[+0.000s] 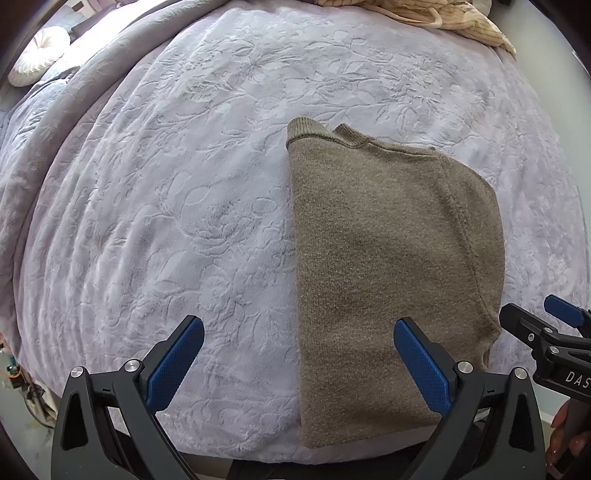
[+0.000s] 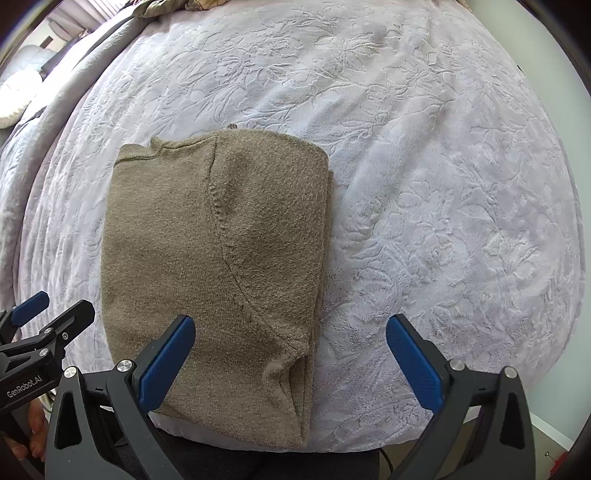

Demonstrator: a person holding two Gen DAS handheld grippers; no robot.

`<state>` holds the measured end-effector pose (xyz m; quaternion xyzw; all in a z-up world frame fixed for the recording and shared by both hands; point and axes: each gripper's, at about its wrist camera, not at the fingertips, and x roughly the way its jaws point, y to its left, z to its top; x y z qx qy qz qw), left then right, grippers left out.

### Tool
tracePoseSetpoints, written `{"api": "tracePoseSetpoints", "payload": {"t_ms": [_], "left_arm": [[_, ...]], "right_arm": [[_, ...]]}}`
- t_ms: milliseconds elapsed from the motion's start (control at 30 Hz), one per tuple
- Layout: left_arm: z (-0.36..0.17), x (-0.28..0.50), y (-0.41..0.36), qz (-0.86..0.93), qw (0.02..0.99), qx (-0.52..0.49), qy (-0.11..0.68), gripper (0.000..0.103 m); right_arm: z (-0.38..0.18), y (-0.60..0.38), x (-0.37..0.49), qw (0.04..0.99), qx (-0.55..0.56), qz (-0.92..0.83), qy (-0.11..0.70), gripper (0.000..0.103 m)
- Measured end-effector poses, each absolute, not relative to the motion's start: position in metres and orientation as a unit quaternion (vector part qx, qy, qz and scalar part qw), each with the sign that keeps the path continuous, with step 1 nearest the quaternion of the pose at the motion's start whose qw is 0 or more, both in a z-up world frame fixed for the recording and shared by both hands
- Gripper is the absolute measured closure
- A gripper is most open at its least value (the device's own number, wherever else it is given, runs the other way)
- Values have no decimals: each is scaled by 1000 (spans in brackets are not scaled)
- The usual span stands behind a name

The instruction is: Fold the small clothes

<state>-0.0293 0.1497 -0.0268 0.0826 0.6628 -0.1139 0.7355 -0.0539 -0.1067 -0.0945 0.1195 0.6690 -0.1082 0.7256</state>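
From the left wrist camera, the left gripper (image 1: 299,345) hangs above the near edge of the bed with its blue-padded fingers (image 1: 176,363) spread wide and nothing between them; the folded brown sweater (image 1: 391,266) lies flat on the pale embossed blanket (image 1: 166,206), right of centre, its ribbed collar at the far end and its near hem reaching the edge of the bed; the right-hand finger of this gripper stands over the sweater's near part, whether touching it I cannot tell; the right gripper (image 1: 532,317) shows at the right edge, just beside the sweater's near right corner; a cream striped garment (image 1: 447,18) lies bunched at the far end of the bed, and a round white cushion (image 1: 37,55) sits far left.

From the right wrist camera, the right gripper (image 2: 291,343) likewise has its fingers wide apart and empty; the sweater (image 2: 207,266) lies left of centre, a curved seam running down it, its folded layers stacked along the right side; the left-hand finger is over its near part; the left gripper (image 2: 51,306) shows at the near left, open, clear of the sweater's left edge; the blanket (image 2: 443,184) stretches bare to the right.
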Motion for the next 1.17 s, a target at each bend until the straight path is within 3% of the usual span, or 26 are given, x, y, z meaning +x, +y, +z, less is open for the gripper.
{"api": "tracePoseSetpoints", "payload": {"t_ms": [1167], "left_arm": [[-30, -25, 154, -114, 735, 71, 665, 0]], "right_arm": [[-100, -109, -50, 721, 120, -106, 675, 0]]}}
